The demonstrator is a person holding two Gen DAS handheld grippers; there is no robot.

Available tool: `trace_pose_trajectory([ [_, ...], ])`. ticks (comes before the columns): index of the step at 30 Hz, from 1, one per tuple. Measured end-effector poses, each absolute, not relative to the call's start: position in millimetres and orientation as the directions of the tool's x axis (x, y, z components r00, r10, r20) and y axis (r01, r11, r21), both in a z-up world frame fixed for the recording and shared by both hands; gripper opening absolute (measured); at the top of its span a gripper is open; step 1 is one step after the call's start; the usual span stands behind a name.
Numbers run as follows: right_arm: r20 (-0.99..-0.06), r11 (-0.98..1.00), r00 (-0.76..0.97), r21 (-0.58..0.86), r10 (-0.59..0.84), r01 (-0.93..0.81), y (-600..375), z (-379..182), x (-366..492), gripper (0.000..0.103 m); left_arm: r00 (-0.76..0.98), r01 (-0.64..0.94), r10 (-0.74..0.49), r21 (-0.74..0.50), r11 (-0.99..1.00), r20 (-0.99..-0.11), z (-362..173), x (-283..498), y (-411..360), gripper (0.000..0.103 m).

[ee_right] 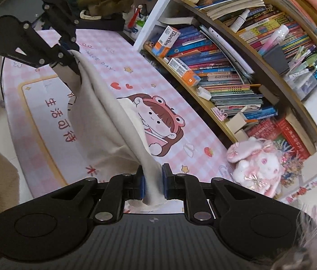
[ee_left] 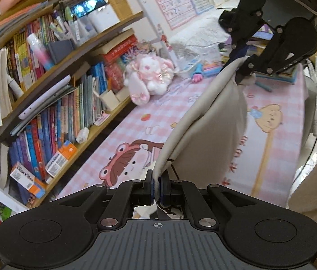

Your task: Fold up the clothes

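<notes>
A beige garment (ee_left: 216,121) hangs stretched between my two grippers above the pink checked table mat (ee_left: 118,139). My left gripper (ee_left: 157,187) is shut on one edge of the garment. My right gripper (ee_right: 154,184) is shut on the other edge of the garment (ee_right: 104,121). In the left wrist view the right gripper (ee_left: 246,69) shows at the upper right, pinching the cloth. In the right wrist view the left gripper (ee_right: 68,65) shows at the upper left, pinching the cloth. The cloth sags in folds between them and is off the mat (ee_right: 180,117).
A bookshelf (ee_left: 46,94) packed with books runs along one long side of the table. A pink plush rabbit (ee_left: 149,78) sits at the mat's end by the shelf; it also shows in the right wrist view (ee_right: 257,164). Books and toys (ee_left: 277,72) pile at the far end.
</notes>
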State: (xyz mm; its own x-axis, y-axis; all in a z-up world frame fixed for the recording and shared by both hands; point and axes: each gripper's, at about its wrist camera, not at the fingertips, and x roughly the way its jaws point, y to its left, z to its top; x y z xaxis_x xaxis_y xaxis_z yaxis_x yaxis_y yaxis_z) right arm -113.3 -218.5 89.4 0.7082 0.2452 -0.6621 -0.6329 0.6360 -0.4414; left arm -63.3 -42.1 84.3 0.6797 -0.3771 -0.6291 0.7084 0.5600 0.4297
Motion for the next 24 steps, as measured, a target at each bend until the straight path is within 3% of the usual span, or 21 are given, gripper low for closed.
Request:
trace_pose_trajectory([
  [19, -0.732, 0.601, 0.548, -0.239, 0.405, -0.763, -260.7, 46.5, 2.0, 0.013, 0.618, 0.656, -0.206, 0.353, 0.667, -0.759, 45.0, 25.9, -74.3, 0.005],
  [24, -0.753, 0.610, 0.506, -0.178, 0.420, -0.772, -264.3, 31.2, 30.2, 0.013, 0.582, 0.661, -0.172, 0.339, 0.670, -0.795, 26.7, 47.8, -75.4, 0.011],
])
